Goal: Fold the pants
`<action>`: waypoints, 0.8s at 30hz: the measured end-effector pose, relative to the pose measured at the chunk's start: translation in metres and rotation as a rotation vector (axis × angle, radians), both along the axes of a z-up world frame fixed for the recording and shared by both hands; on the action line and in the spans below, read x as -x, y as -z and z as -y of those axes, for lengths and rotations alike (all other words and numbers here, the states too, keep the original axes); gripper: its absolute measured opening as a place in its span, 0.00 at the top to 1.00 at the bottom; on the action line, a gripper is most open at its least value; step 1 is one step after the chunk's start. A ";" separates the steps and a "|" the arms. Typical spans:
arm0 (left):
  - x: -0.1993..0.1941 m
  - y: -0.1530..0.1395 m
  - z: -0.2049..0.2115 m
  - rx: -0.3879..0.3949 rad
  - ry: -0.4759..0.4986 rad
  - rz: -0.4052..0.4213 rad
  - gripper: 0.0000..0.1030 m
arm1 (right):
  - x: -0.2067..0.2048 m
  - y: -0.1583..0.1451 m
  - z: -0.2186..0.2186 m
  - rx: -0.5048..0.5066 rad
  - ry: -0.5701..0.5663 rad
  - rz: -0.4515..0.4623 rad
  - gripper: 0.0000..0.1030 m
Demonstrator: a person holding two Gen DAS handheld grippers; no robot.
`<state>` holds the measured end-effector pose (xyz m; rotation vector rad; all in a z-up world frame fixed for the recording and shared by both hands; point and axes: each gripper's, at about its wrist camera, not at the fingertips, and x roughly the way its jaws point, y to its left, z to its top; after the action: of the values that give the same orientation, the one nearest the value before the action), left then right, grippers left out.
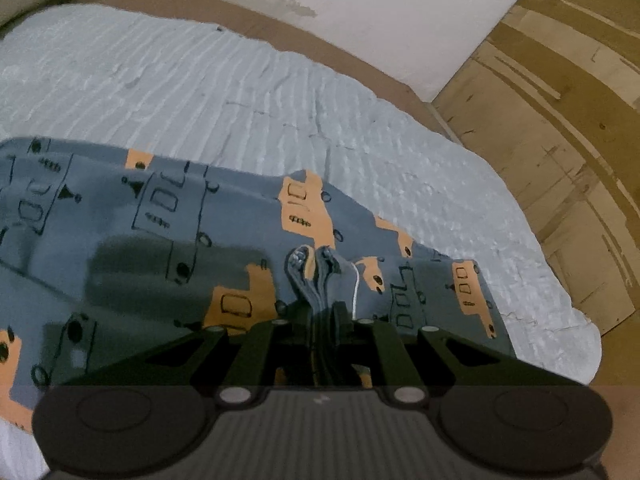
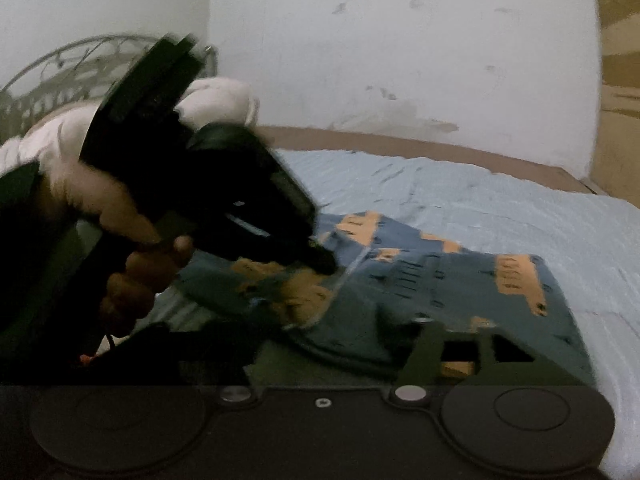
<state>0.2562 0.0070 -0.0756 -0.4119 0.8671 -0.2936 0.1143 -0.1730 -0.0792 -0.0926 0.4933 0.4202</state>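
Left wrist: blue-grey, orange-patched pants [image 1: 160,216], folded.

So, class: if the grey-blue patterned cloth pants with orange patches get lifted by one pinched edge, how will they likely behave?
The grey-blue patterned cloth pants look floppy: they fold and bunch where the left gripper pinches stacked layers, so the rest would probably droop. They seem light. On the ribbed pale-blue bedspread, a push would likely wrinkle them rather than slide them whole.
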 end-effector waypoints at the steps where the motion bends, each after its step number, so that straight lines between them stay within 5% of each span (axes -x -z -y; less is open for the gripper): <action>1: 0.000 0.000 0.001 -0.011 0.003 0.012 0.90 | 0.001 -0.001 0.007 -0.015 0.018 0.007 0.22; 5: -0.001 0.002 0.006 -0.046 0.015 0.030 0.86 | -0.003 0.000 0.033 -0.012 0.128 0.039 0.05; 10: 0.002 -0.003 0.013 -0.165 -0.053 0.095 0.52 | -0.050 0.006 0.064 0.109 0.246 0.027 0.03; 18: -0.014 0.000 0.024 -0.246 -0.090 0.093 0.42 | -0.150 0.020 0.105 0.160 0.369 -0.082 0.01; 24: -0.001 0.002 0.023 -0.292 -0.081 0.123 0.29 | -0.149 0.030 0.127 0.100 0.463 -0.119 0.01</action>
<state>0.2571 -0.0159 -0.0777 -0.1547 0.7571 -0.1131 0.2630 -0.2996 -0.1088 -0.0476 0.6338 -0.0528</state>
